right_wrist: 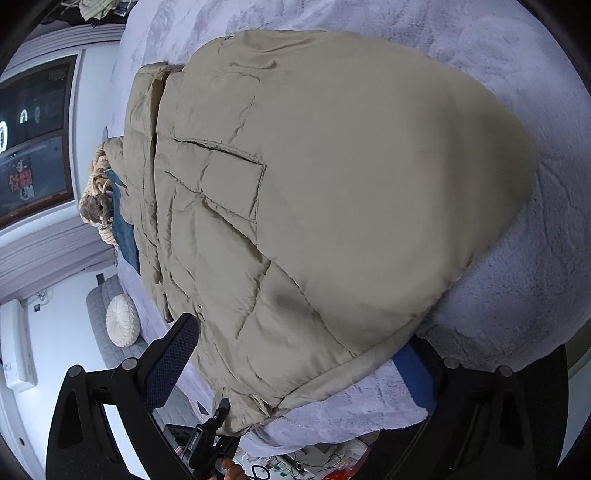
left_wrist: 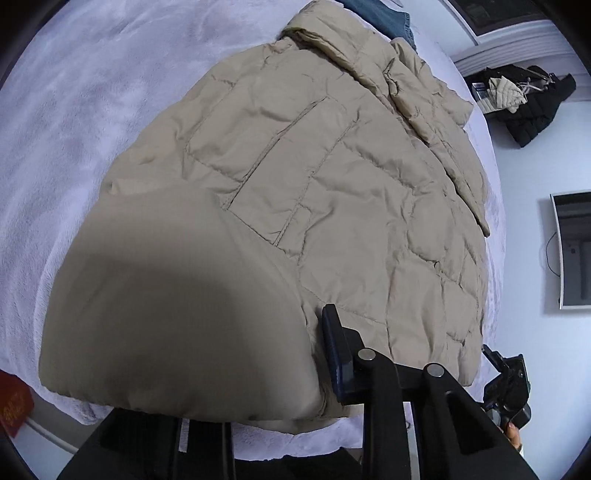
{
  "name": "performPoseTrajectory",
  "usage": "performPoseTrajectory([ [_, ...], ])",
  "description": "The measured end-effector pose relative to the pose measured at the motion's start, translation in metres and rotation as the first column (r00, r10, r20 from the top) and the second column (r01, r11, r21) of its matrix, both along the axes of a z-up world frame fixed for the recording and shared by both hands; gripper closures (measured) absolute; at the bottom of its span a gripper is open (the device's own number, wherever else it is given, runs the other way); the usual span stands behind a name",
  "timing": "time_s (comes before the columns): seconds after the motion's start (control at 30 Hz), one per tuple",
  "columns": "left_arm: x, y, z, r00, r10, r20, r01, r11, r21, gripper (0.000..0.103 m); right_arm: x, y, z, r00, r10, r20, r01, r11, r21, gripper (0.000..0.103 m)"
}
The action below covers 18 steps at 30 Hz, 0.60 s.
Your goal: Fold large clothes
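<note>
A big tan puffy coat (left_wrist: 295, 177) lies spread on a bed with a fuzzy pale blanket (left_wrist: 74, 129). Its bottom hem hangs at the near edge of the bed, and its collar (left_wrist: 325, 33) points to the far end, next to some blue jeans (left_wrist: 376, 14).

The step now is grabbing the hem, so the coat can be folded up toward the collar.

The left gripper (left_wrist: 295, 369) is pinched tight on the hem. One dark finger (left_wrist: 336, 350) shows, and the other is hidden under the puffy cloth.

The right gripper (right_wrist: 295, 365) sits at the other end of the hem. Its fingers are wide apart, one on each side of the coat's edge, and they do not squeeze it yet.

Next, I think the right gripper must close on the hem. Then both should lift together and carry the hem toward the collar, keeping it level so the slippery coat does not slide off the bed.
</note>
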<state>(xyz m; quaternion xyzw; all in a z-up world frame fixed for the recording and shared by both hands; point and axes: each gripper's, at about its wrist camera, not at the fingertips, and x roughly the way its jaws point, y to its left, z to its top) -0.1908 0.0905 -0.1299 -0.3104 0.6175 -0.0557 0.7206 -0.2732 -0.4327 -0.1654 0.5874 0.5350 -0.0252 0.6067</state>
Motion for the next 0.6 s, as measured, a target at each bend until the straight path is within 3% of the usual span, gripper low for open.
performPoseTrajectory([
  [0.03,0.0,0.002,0.003,1.0,-0.006,0.008,0.006,1.0,0.002,0.074,0.0,0.0,-0.001,1.0,-0.005,-0.006,0.005,1.0,0.001,0.023],
  [0.13,0.002,0.004,0.008,1.0,-0.001,0.011,0.001,1.0,0.018,0.074,0.0,0.001,-0.003,1.0,-0.022,-0.014,0.022,1.0,0.001,0.035],
  [0.2,0.003,0.006,0.007,1.0,-0.001,0.003,0.001,1.0,0.006,0.074,0.002,0.003,-0.003,1.0,-0.012,-0.018,0.012,1.0,0.001,0.059],
  [0.37,0.008,0.004,0.011,0.998,-0.059,0.028,0.059,0.998,0.015,0.074,0.003,0.008,0.006,1.0,0.025,-0.017,-0.025,0.998,-0.055,0.09],
  [0.43,0.01,0.005,0.022,0.995,-0.076,0.067,0.075,0.997,0.018,0.085,0.005,0.01,0.014,0.999,0.035,-0.001,-0.035,0.996,-0.083,0.093],
  [0.6,0.025,0.008,0.051,0.985,-0.085,0.152,0.085,0.996,0.008,0.085,0.016,0.014,0.042,0.995,0.095,0.037,-0.087,0.981,-0.174,0.094],
])
